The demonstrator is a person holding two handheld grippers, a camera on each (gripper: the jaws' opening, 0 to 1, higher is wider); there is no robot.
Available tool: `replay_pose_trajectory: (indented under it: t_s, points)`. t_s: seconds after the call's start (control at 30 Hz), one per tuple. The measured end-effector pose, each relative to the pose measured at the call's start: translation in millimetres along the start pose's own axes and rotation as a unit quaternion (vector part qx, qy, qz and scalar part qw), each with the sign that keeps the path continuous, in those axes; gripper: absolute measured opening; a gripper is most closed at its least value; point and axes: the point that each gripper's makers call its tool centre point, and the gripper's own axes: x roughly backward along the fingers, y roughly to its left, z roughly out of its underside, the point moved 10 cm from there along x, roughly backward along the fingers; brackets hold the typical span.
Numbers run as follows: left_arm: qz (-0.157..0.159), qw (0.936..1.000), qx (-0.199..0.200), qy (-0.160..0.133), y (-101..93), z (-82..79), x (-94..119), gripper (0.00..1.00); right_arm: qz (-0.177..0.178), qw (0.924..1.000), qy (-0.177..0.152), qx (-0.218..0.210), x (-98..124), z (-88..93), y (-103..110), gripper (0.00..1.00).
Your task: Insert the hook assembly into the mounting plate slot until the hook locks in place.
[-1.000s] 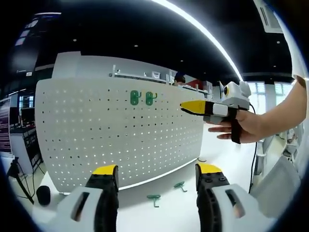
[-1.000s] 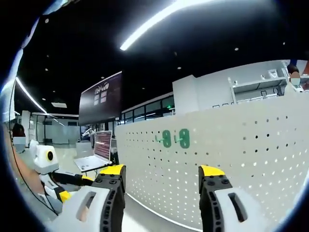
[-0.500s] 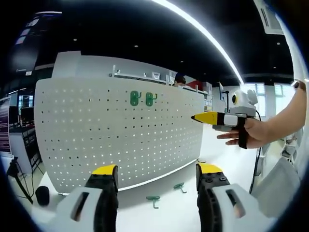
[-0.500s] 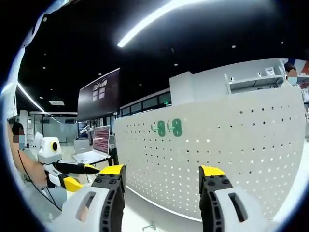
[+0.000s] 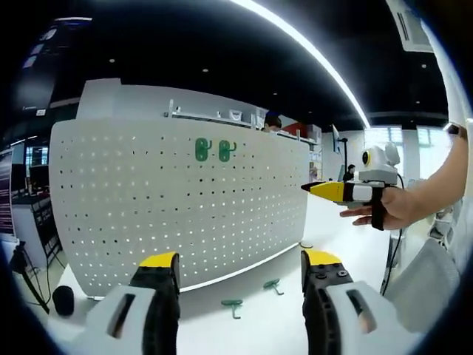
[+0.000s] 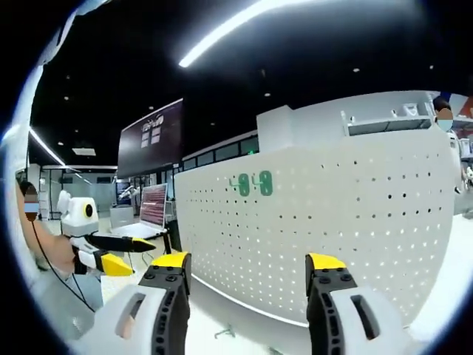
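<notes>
High on the white mounting plate (image 5: 185, 207) two green hooks (image 5: 213, 150) hang side by side. Below the plate, two more green hooks (image 5: 251, 294) lie on the desk (image 5: 251, 325). My left hand-held gripper (image 5: 240, 260) stands wide open, holding nothing; my right hand-held gripper (image 6: 247, 260) likewise gapes empty, facing the plate.

Both views are sharp at centre and bend strongly toward the edges. A long ceiling light strip (image 5: 310, 48) glares white against a dark ceiling. The white pegboard (image 5: 185, 207) ahead of the fingertips is evenly bright, with a soft shadow at its base.
</notes>
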Motion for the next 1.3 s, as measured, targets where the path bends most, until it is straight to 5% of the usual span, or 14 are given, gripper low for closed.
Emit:
replay_pose_trajectory:
  t_s: [1.3]
  points:
    - [-0.003,0.9999,0.002,0.013,8.4,15.2,21.4,0.75,0.024,0.9991,0.036,-0.003,52.0,33.2,9.2,0.65]
